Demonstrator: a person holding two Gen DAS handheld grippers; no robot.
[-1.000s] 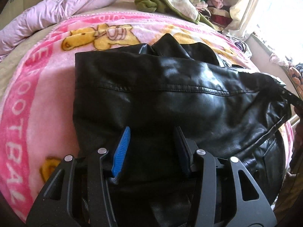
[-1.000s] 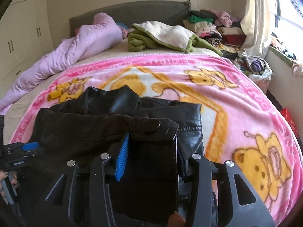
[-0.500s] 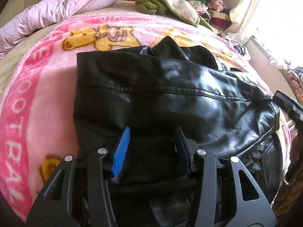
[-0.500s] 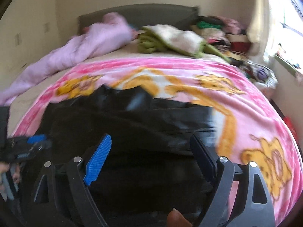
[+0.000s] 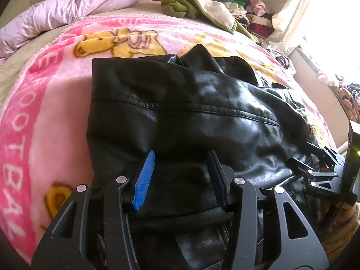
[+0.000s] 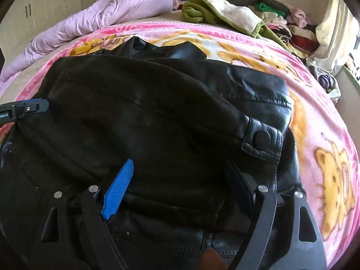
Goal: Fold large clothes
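Black leather jacket [image 5: 191,117] lies partly folded on the pink cartoon-print blanket [image 5: 45,103] covering the bed, toward the blanket's near edge. A stitched seam runs left to right across its upper panel. Collar points stick up at the far edge. In the right wrist view a sleeve cuff with a snap button [image 6: 261,137] lies folded across the body of the jacket [image 6: 157,117], ending at the right side.

Left gripper [image 5: 180,177]: fingers moderately apart, a fold of the jacket's near edge sits between them; the blue pad [image 5: 145,180] and the dark one both meet leather, so it appears to hold the fold, though the contact is not fully clear. Its tip also shows at the left edge of the right wrist view [image 6: 29,107], at the jacket's left border.

Right gripper [image 6: 180,186]: jaws wide apart, hovering over the near part of the jacket below the cuff, nothing clamped. It is seen from the left camera at the right edge [image 5: 319,171], just beside the jacket's right side.

Far side of bed: lilac duvet [image 6: 108,15] at left, green-and-cream garment [image 6: 222,11] in the middle, stacked clothes pile [image 6: 283,22] at right. Pale curtain [image 6: 333,36] hangs at far right.
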